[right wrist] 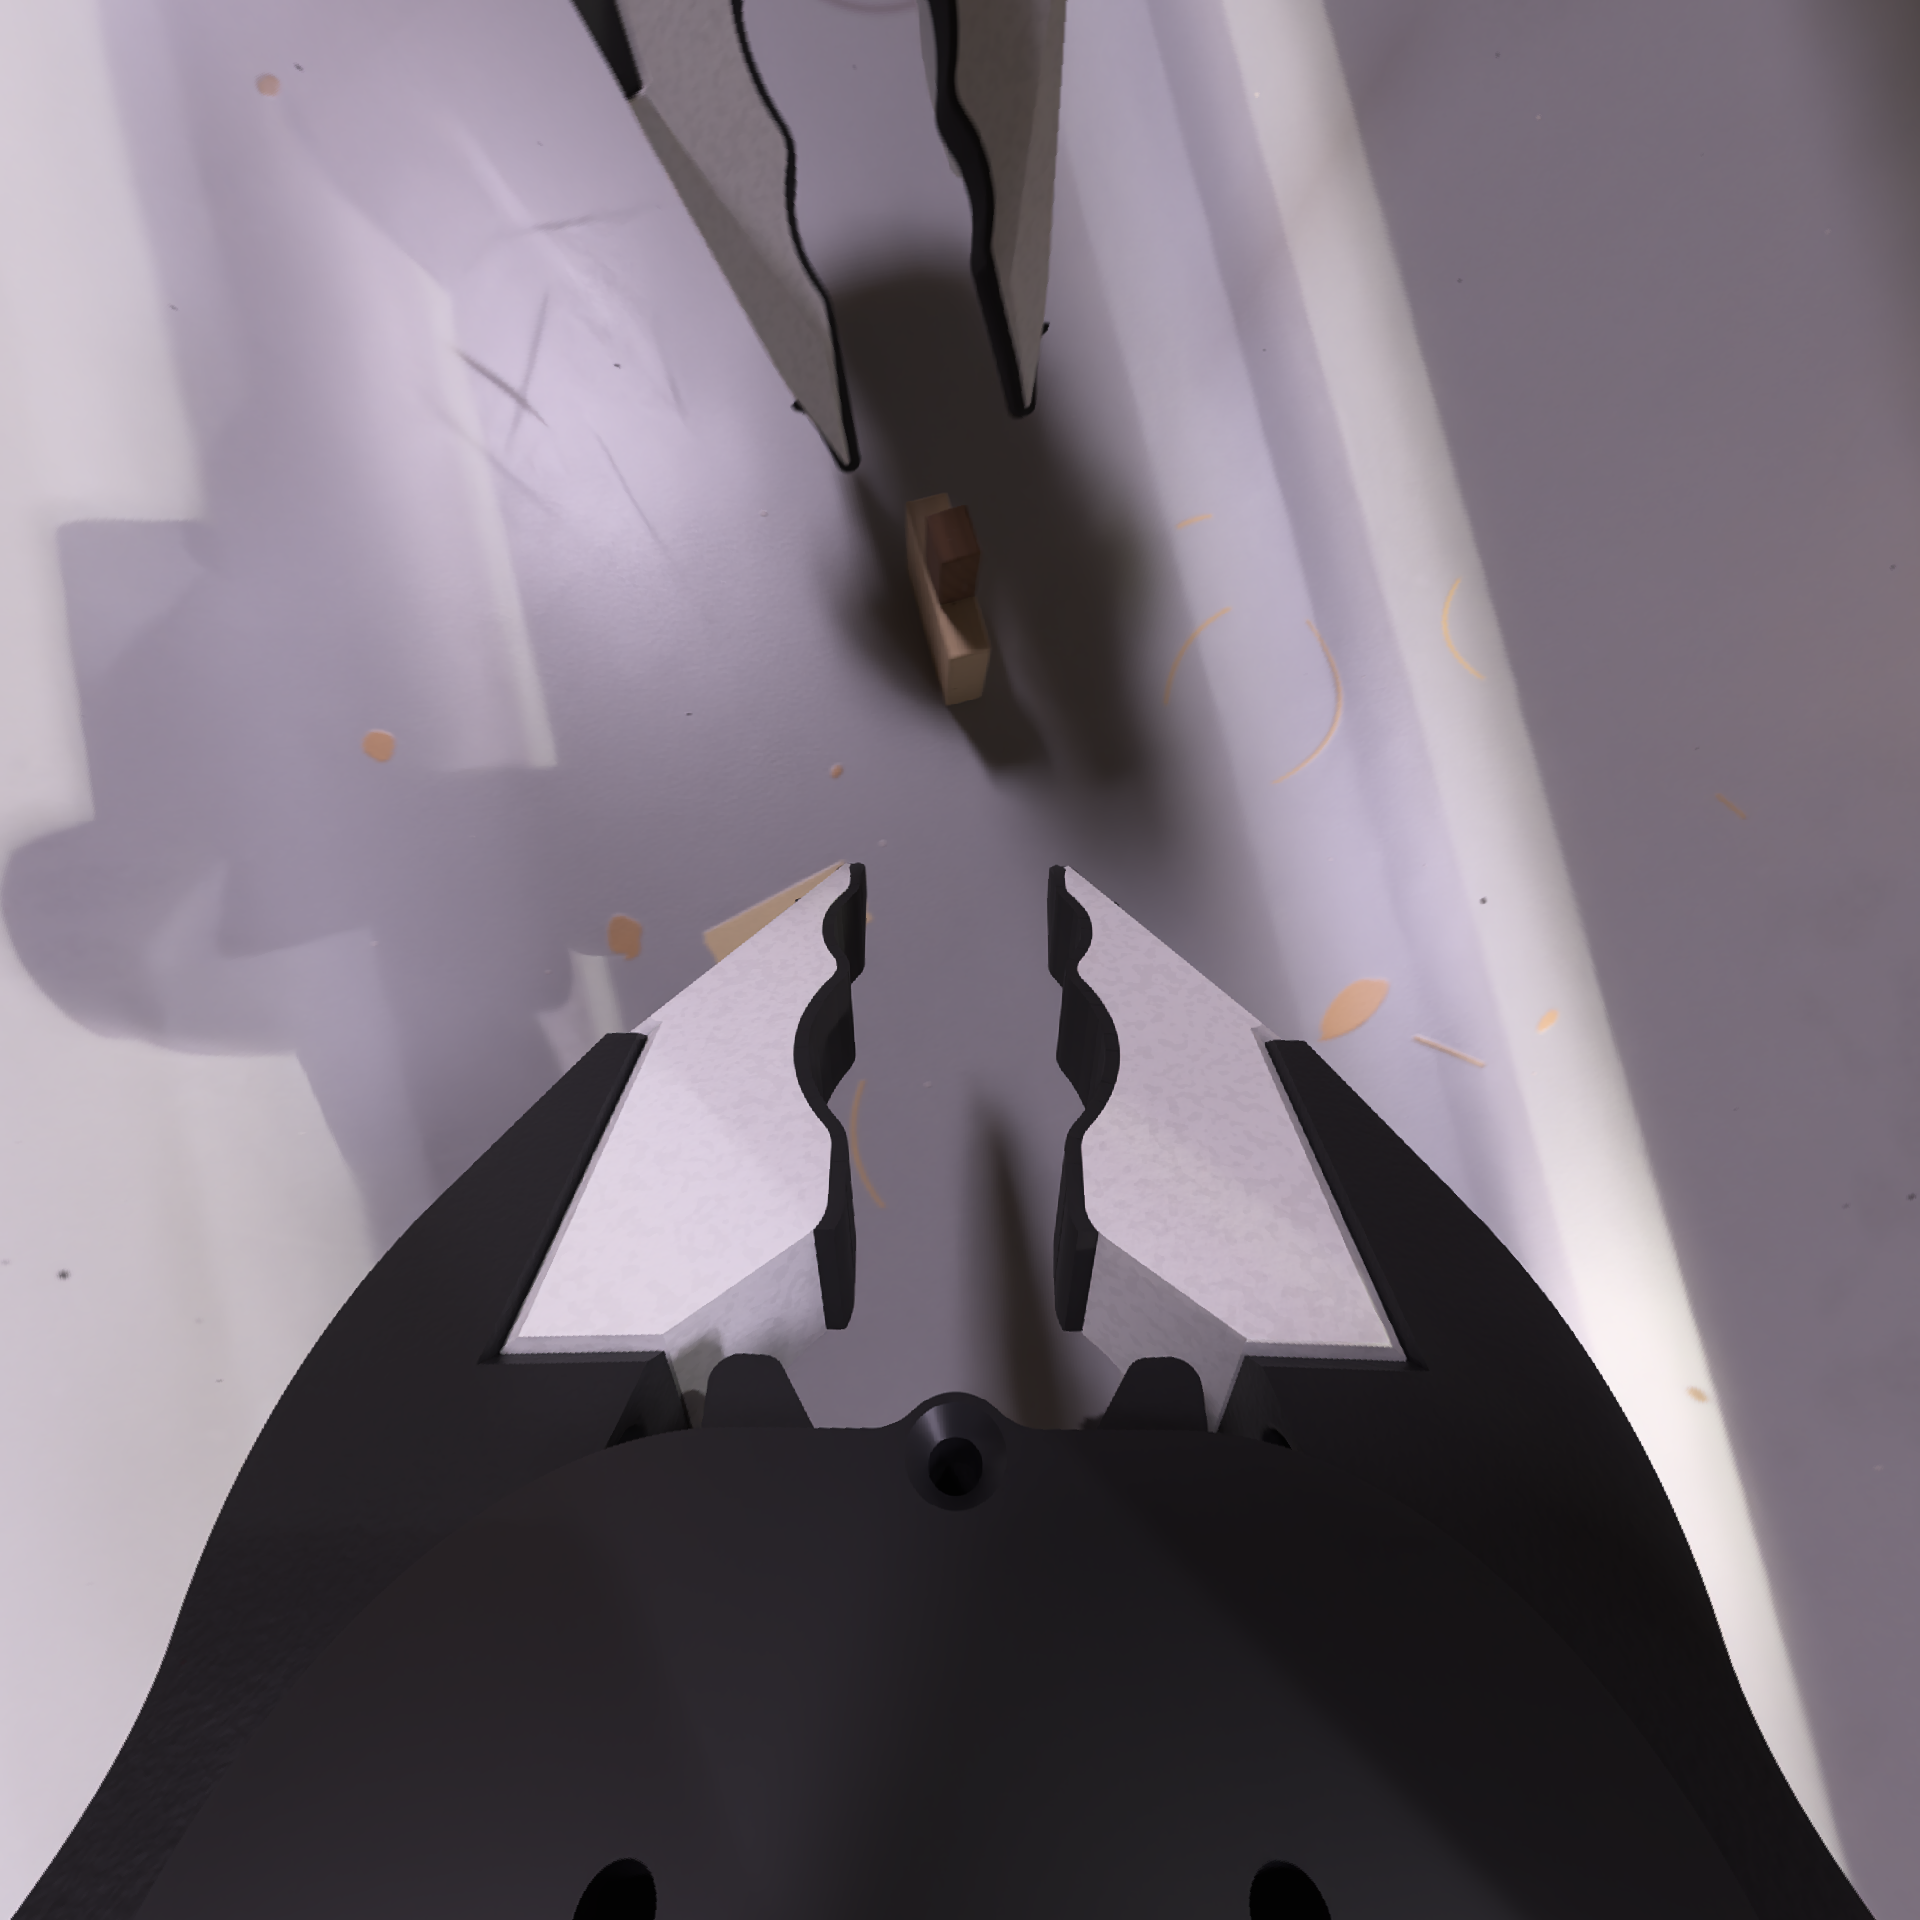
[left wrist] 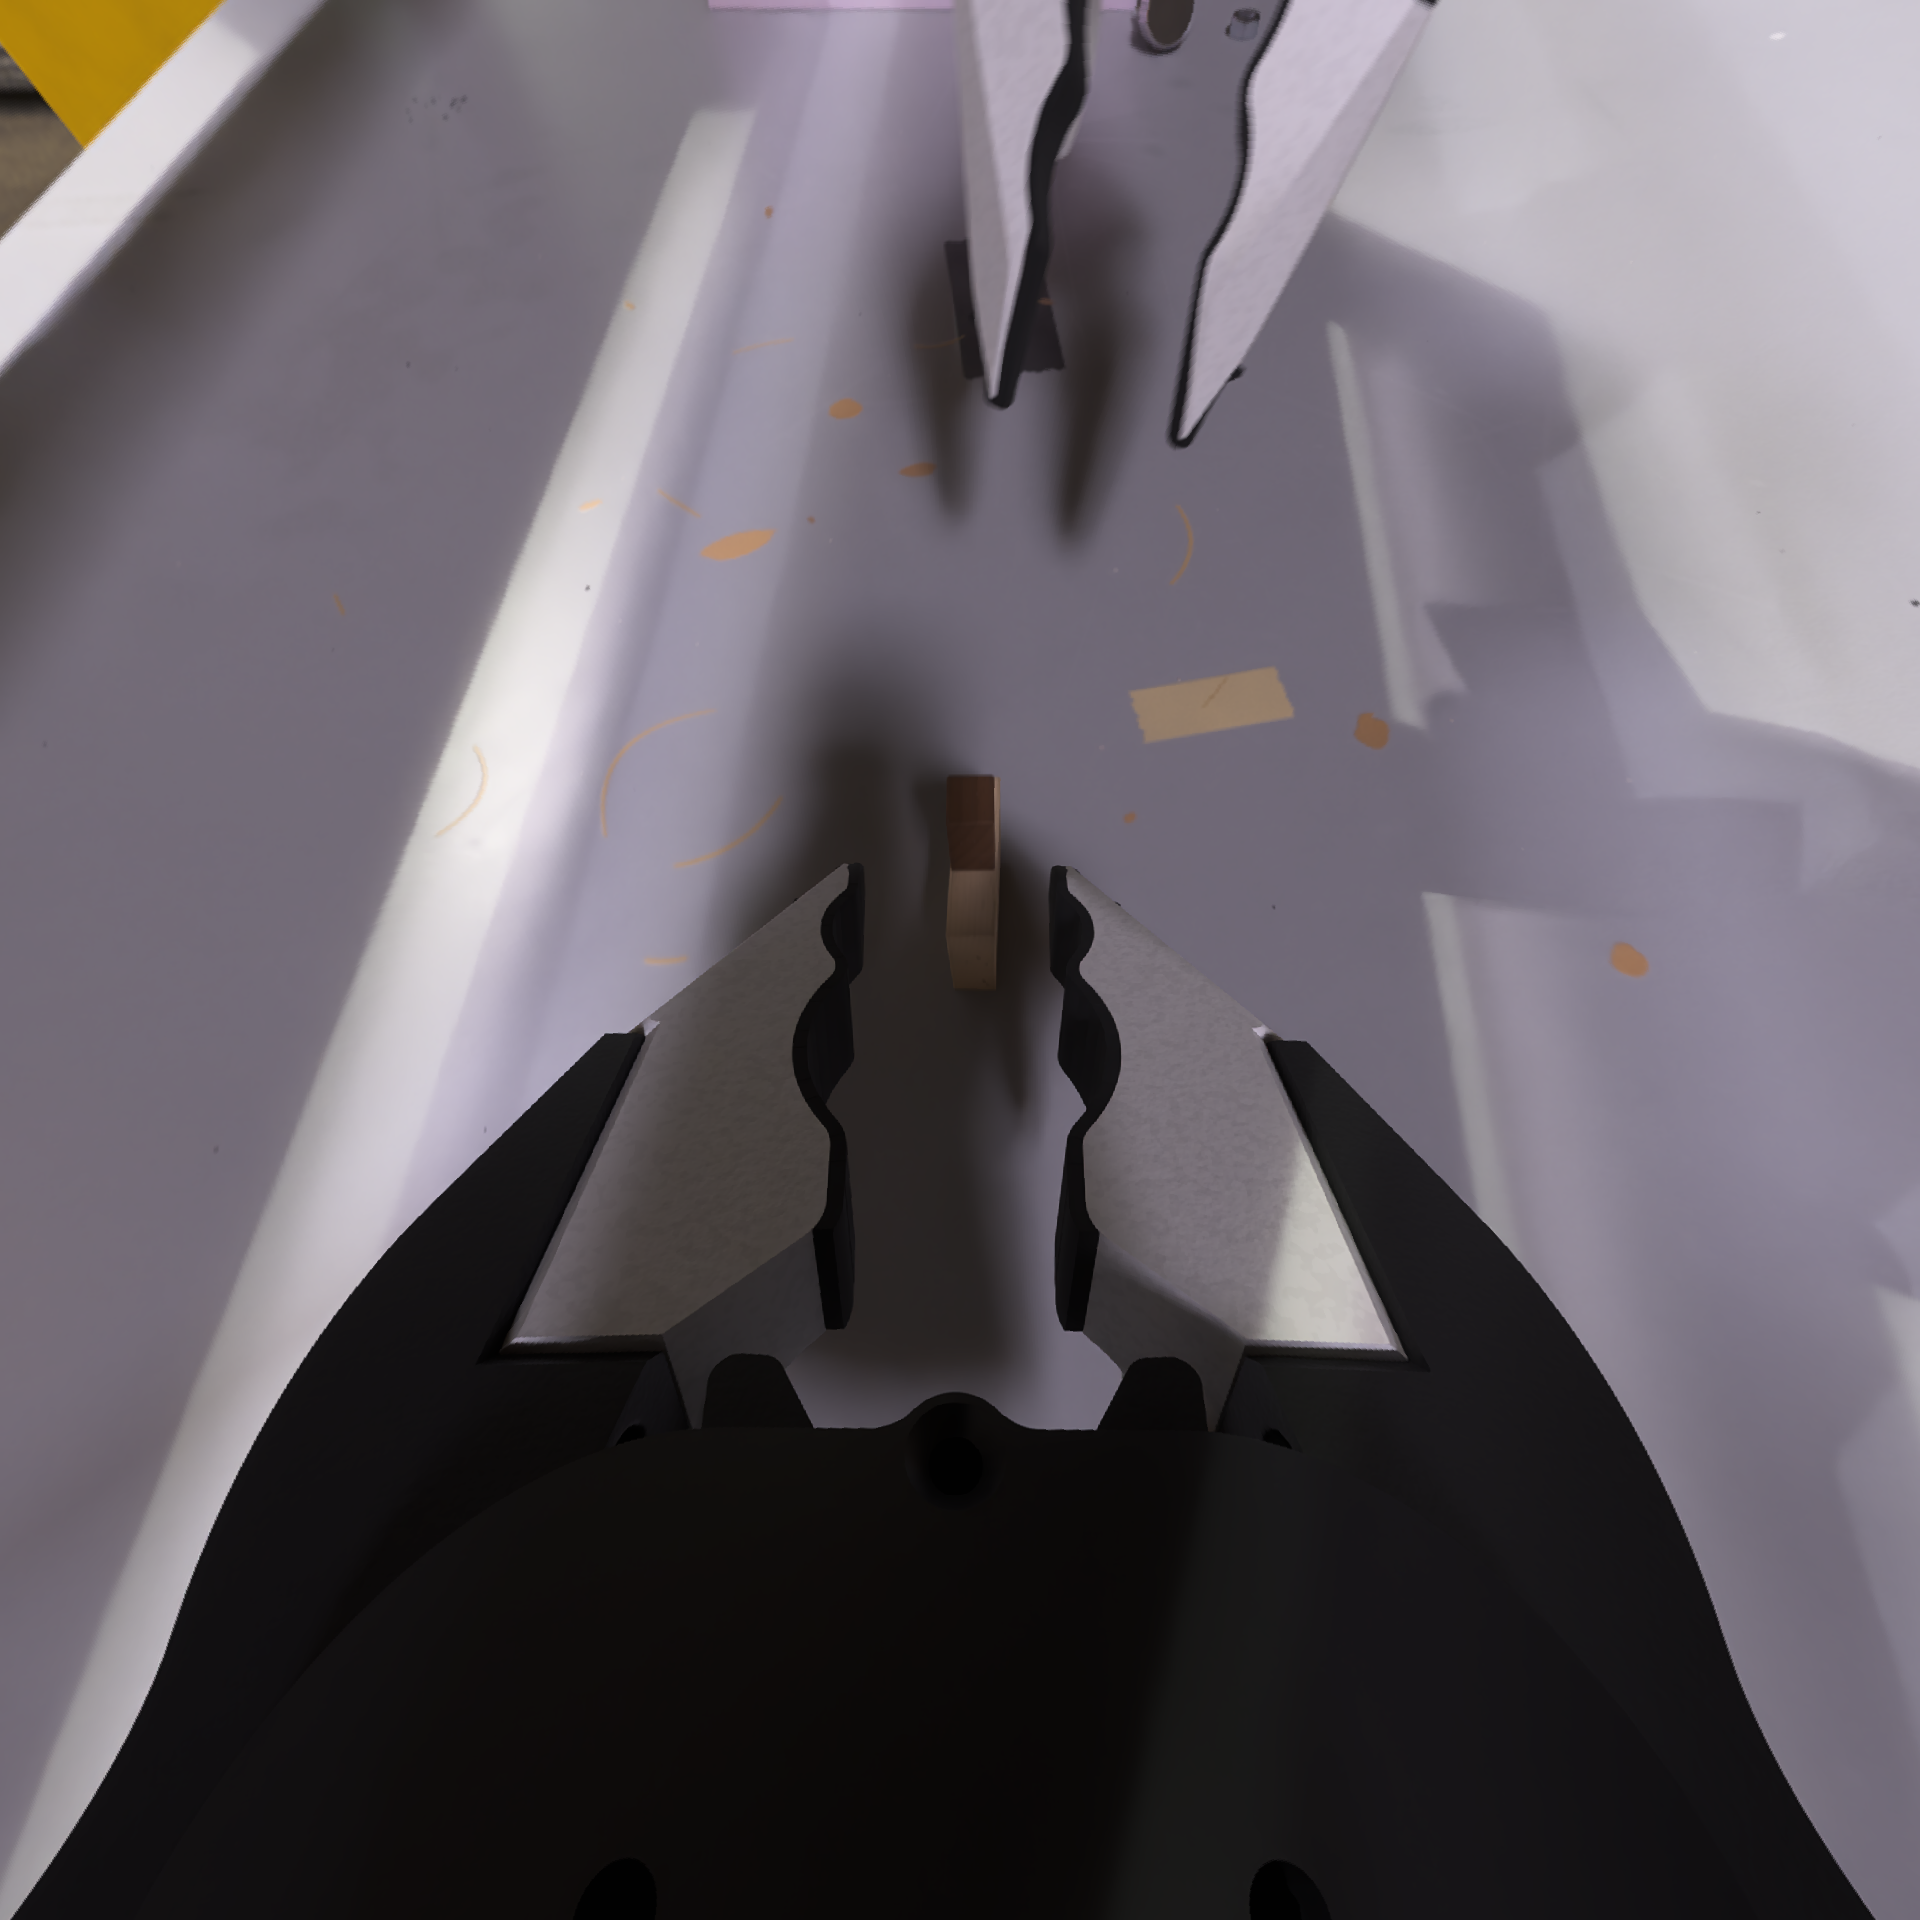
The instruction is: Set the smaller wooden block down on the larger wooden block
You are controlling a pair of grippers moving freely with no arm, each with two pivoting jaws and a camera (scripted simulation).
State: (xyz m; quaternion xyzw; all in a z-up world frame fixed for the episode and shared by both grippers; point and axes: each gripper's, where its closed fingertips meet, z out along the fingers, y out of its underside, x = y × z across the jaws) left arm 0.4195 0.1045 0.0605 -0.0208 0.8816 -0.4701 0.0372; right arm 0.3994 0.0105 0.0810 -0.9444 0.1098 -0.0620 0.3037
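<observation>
The larger wooden block (left wrist: 972, 935) is pale and lies on the grey-white table. The smaller, darker wooden block (left wrist: 971, 816) rests on its far end. My left gripper (left wrist: 956, 883) is open and empty, hovering above with the blocks showing between its fingertips, apart from both. My right gripper (left wrist: 1091, 416) hangs open and empty farther off. In the right wrist view the pale block (right wrist: 954, 644) with the dark block (right wrist: 951, 551) on it lies ahead of my open right gripper (right wrist: 956, 883), just below the left gripper (right wrist: 935, 436).
A tan tape patch (left wrist: 1210, 703) and wood shavings (left wrist: 736, 543) lie flat on the table. A dark flat object (left wrist: 964, 307) sits partly behind the right gripper's finger. The table's white edge (left wrist: 156, 177) runs at upper left, with yellow beyond it.
</observation>
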